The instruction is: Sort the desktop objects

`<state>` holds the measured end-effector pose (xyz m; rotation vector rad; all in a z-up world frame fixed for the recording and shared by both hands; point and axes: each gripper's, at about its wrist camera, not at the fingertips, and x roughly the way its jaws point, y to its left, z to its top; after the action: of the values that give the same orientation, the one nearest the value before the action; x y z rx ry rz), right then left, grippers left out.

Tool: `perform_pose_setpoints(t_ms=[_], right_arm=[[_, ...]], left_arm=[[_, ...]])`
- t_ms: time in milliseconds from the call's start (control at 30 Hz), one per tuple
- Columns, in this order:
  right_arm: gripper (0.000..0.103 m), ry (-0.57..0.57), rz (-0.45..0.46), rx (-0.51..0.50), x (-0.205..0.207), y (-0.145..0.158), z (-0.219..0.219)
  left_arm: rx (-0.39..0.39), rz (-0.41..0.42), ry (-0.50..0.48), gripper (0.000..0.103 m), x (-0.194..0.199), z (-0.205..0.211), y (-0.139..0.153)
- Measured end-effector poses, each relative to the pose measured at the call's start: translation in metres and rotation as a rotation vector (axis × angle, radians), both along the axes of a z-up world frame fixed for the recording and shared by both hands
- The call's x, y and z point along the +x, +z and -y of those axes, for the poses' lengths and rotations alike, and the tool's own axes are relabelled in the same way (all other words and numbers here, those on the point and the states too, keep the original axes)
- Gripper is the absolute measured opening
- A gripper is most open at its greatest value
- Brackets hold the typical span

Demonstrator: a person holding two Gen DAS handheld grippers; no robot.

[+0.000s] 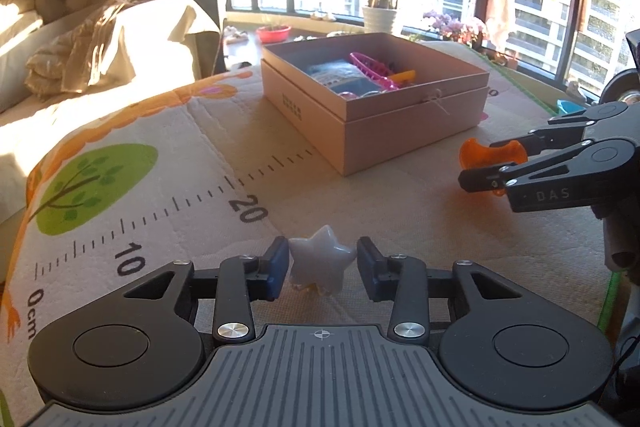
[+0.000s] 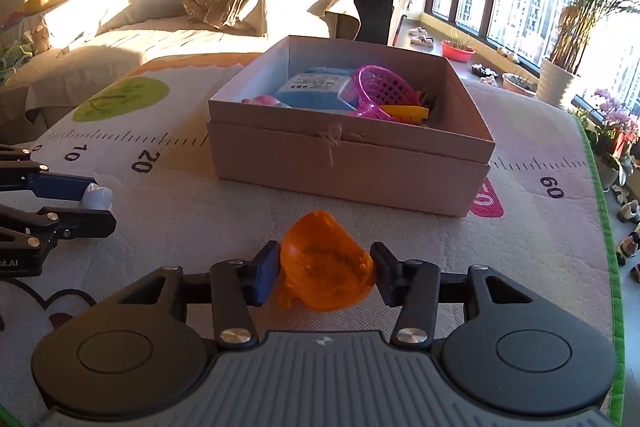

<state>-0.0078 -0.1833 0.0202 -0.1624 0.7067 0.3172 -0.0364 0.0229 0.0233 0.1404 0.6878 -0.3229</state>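
Note:
My left gripper (image 1: 322, 267) is shut on a white star-shaped toy (image 1: 320, 261), held just above the printed play mat (image 1: 160, 187). It also shows in the right wrist view (image 2: 94, 201) at the left edge, with the star (image 2: 96, 197) between its fingers. My right gripper (image 2: 325, 273) is shut on an orange scoop-shaped toy (image 2: 326, 267). In the left wrist view the right gripper (image 1: 486, 163) holds the orange toy (image 1: 476, 155) to the right of the box. An open cardboard box (image 1: 384, 131) (image 2: 352, 171) stands ahead of both grippers.
The box holds a pink basket (image 2: 384, 91), a blue pack (image 2: 312, 87), a yellow piece (image 2: 404, 113) and other small toys. A sofa (image 2: 160, 7) with blankets lies to the left. Potted plants (image 2: 560, 83) and windows stand behind. The mat's green edge (image 2: 608, 227) runs along the right.

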Motion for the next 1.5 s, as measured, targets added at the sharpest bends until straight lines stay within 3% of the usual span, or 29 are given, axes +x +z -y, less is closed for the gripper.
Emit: perform_pose_setpoints(t_ms=[167, 300, 433, 567, 700, 767, 833, 867, 1033, 1267, 1500], right_arm=[[0.049, 0.024, 0.016, 0.042, -0.011, 0.021, 0.015], [0.049, 0.009, 0.088, 0.076, -0.006, 0.052, 0.031], [0.049, -0.022, 0.144, 0.111, 0.021, 0.080, 0.043], [0.049, -0.059, 0.136, 0.168, 0.070, 0.090, 0.047], [0.061, -0.125, 0.112, 0.193, 0.111, 0.081, 0.051], [0.062, -0.159, 0.118, 0.170, 0.116, 0.072, 0.055], [0.073, -0.190, 0.101, 0.168, 0.119, 0.061, 0.063], [0.077, -0.203, 0.083, 0.174, 0.121, 0.054, 0.066], [0.077, -0.214, -0.042, 0.223, 0.134, 0.025, 0.062], [0.081, -0.200, -0.049, 0.214, 0.135, 0.026, 0.033], [0.081, -0.135, -0.024, 0.213, 0.148, 0.025, -0.011]], left_arm=[[-0.015, 0.014, -0.043, 0.041, 0.005, 0.012, 0.015], [-0.011, 0.099, -0.098, 0.041, 0.021, 0.031, 0.042], [0.012, 0.186, -0.126, 0.041, 0.052, 0.056, 0.060], [-0.019, 0.201, -0.116, 0.044, 0.100, 0.080, 0.068], [-0.061, 0.155, -0.036, 0.059, 0.126, 0.074, 0.063], [-0.055, 0.143, -0.026, 0.071, 0.118, 0.062, 0.055], [-0.048, 0.141, -0.014, 0.081, 0.104, 0.052, 0.044], [-0.052, 0.126, -0.017, 0.082, 0.098, 0.049, 0.038], [-0.115, 0.017, -0.044, 0.082, 0.092, 0.040, 0.009], [-0.140, 0.005, 0.000, 0.072, 0.104, 0.026, 0.001], [-0.113, -0.007, 0.120, 0.075, 0.108, -0.004, 0.005]])
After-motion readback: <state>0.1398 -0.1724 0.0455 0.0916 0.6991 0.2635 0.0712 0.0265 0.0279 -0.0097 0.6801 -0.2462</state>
